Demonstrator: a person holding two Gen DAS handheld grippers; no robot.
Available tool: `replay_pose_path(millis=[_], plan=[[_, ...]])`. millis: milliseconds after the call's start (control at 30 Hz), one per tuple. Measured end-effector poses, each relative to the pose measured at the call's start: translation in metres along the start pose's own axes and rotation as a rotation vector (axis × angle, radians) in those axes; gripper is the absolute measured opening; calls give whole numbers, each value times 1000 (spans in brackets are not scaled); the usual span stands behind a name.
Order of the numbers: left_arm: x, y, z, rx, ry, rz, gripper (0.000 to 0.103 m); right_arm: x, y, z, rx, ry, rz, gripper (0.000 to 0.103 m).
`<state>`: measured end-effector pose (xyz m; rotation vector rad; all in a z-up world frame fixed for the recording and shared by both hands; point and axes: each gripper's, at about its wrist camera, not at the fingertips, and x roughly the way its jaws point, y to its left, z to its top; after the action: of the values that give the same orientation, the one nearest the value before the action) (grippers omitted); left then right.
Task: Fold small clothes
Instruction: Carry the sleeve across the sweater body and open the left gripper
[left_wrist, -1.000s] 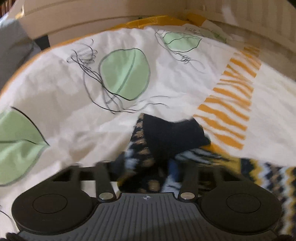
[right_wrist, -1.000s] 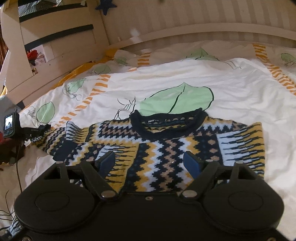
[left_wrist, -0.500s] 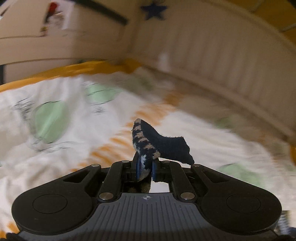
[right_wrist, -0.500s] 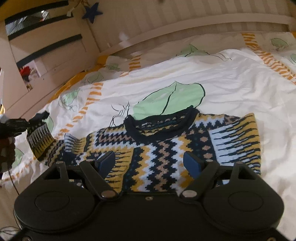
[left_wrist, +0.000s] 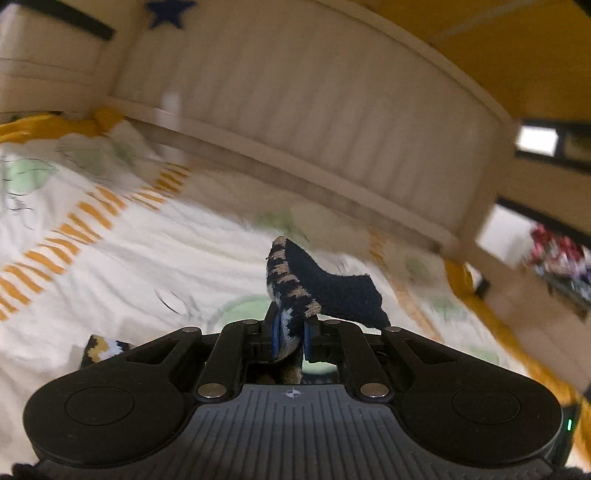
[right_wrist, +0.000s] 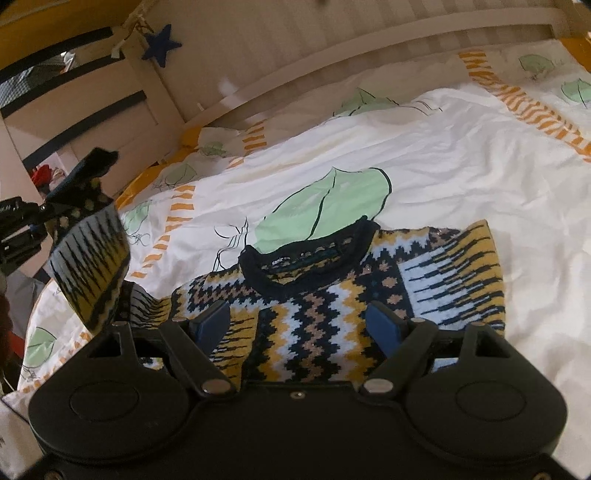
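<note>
Right now the left gripper (left_wrist: 288, 338) has its jaws pinched tight on the cuff of the small zigzag-knit sweater in navy, mustard, tan and white (right_wrist: 332, 295), and that sleeve (right_wrist: 92, 258) hangs lifted clear of the bedding off to one side while the body of the sweater lies flat, neckline away from me, on the white duvet printed with green leaves and orange stripes (right_wrist: 461, 155). The right gripper (right_wrist: 297, 326) hovers just above the sweater's chest with its jaws spread wide and nothing between them. What worries me is how little fabric the left one has: only a narrow bite near the cuff's edge shows between the blue pads (left_wrist: 275, 338), so a quick swing across could pull the knit free and drop the sleeve short of the body. Since nothing pins the torso down, dragging the sleeve over could also tug the whole sweater sideways and wrinkle it, or bunch the soft duvet underneath, leaving a crooked fold. The wooden slatted bed rail (left_wrist: 332, 122) is well apart and seems no obstacle.
</note>
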<state>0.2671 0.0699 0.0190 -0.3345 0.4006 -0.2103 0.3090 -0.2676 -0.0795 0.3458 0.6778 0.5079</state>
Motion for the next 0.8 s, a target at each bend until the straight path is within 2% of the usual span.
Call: replay_pose_path(millis=[33,100,167,267,400,533,700,800], plan=[[5,-4,-7,7,19,-9,12,0,-2,0,9,3,-4,82],[19,-6,-21,24,71,-36,25,1,-5,0,31,10,-9,82],[30,-9,-34,57,138,-71,46,2,-9,-1,58,16,-9,82],[26,-11,-46,112,176,-132,60,4,-14,-2,88,24,-15,82],[6,-5,-58,236,185,-148,66,8,-17,-4,107,35,-18,82],[-5,22,-60,266,211,-48,66,12,-17,-8,112,46,-18,82],[-7,78,-56,183,218,153,66,16,-20,-12,139,59,-12,82],[-6,106,-57,132,237,235,66,17,-24,-15,180,61,0,82]])
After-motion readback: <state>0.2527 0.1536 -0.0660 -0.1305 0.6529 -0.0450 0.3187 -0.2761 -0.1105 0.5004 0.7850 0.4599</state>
